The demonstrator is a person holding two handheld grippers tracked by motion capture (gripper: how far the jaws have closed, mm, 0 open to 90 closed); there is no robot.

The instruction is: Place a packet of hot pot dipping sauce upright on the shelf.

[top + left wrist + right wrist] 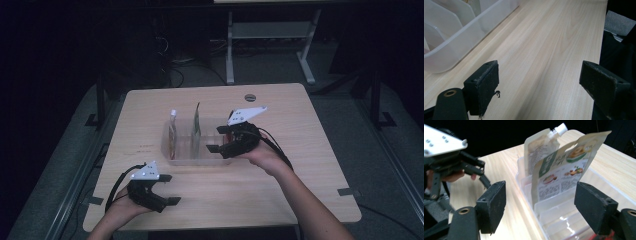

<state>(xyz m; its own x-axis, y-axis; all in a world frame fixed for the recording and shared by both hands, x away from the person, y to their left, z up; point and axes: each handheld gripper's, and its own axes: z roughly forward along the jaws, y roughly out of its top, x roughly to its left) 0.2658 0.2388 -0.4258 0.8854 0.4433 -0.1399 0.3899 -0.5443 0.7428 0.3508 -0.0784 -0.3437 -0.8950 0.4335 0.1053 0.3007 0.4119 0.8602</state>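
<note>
**Clearing the bin after slotting a pouch**

Dark room, pale wooden table. From the high view, we see the clear divided bin mid-table holding two upright pouches; our right gripper hovers over its right end, jaws spread, pinching nothing.

Left gripper view: the left gripper rests spread wide, just beside the bin.

Right gripper view: the green-printed pouch stands in front of the spouted pouch. We should back away level, keeping the jaws clear of the pouch tops.
</note>
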